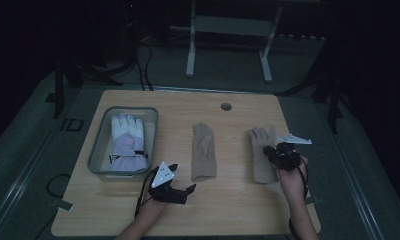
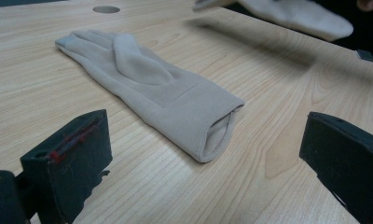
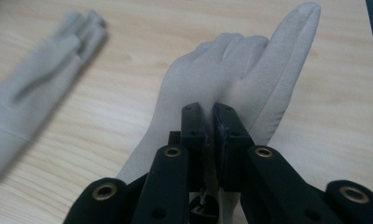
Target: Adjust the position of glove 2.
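Right gripper (image 3: pixel 209 122): fingers pinched on right glove (image 3: pixel 231 65), tabletop (image 1: pixel 238 200) at 3 o'clock. Left gripper (image 1: pixel 180 191): fingers wide apart, holding nothing, at 6 o'clock of middle glove (image 2: pixel 156 88).

Dim lab: bare wooden table (image 1: pixel 238 210), trailing floor cables (image 1: pixel 143 65)

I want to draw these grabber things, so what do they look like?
Both are black. The left gripper has a pale grey three-cornered plate with small dots on top and a dark cable trailing back; its blocky jaws show red marks. The right gripper has a similar plate, and brass-coloured rivets on its jaw arms. The forearms look bare.
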The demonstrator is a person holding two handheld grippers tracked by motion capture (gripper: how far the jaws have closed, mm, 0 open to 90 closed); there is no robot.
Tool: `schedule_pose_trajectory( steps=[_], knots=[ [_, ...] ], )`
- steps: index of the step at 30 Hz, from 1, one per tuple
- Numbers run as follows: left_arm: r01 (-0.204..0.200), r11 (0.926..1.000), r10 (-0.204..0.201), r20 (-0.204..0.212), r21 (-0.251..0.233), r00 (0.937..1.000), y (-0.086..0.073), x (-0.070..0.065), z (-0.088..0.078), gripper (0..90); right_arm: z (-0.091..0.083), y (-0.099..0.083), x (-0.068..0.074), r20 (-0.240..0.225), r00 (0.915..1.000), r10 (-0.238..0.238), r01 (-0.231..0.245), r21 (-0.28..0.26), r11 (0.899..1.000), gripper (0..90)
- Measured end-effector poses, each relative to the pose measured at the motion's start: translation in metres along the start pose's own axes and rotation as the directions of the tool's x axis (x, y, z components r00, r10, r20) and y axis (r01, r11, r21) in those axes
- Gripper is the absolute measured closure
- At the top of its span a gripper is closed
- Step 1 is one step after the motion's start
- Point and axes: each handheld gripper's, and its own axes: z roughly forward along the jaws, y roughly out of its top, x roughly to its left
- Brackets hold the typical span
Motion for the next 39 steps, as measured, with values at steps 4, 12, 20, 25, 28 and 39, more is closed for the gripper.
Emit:
schedule_pose_trajectory(
  steps=[4, 12, 20, 25, 28, 39],
  knots=[
    [-0.002, 1.0, 0.002, -0.001, 0.0, 1.0, 0.0, 0.0, 0.0, 2.3, -0.003, 0.015, 0.014, -0.022, 0.9997, 0.005, -0.005, -0.028, 1.0, 83.4],
    [-0.006, 1.0, 0.006, -0.001, 0.001, 1.0, 0.0, 0.0, 0.0, 2.3, 0.003, 0.037, 0.046, -0.066, 0.9978, -0.007, 0.003, -0.065, 0.998, 83.4],
    [-0.01, 1.0, 0.01, -0.001, 0.0, 1.0, 0.0, -0.001, 0.0, 2.3, 0.016, 0.053, 0.08, -0.101, 0.9945, -0.028, 0.02, -0.079, 0.997, 83.3],
    [-0.012, 0.9999, 0.012, -0.001, 0.0, 0.9999, 0.0, -0.001, 0.0, 2.3, 0.027, 0.062, 0.103, -0.135, 0.9905, -0.026, 0.015, -0.084, 0.996, 83.3],
    [-0.01, 0.9999, 0.01, 0.0, -0.001, 0.9999, 0.0, -0.001, 0.0, 2.3, 0.031, 0.065, 0.116, -0.147, 0.9887, -0.029, 0.016, -0.09, 0.996, 83.2],
    [-0.003, 0.9999, 0.003, 0.002, -0.01, 1.0, 0.0, -0.001, -0.001, 2.3, 0.062, 0.06, 0.152, -0.178, 0.9839, -0.018, 0.007, -0.063, 0.998, 83.2]
  ],
)
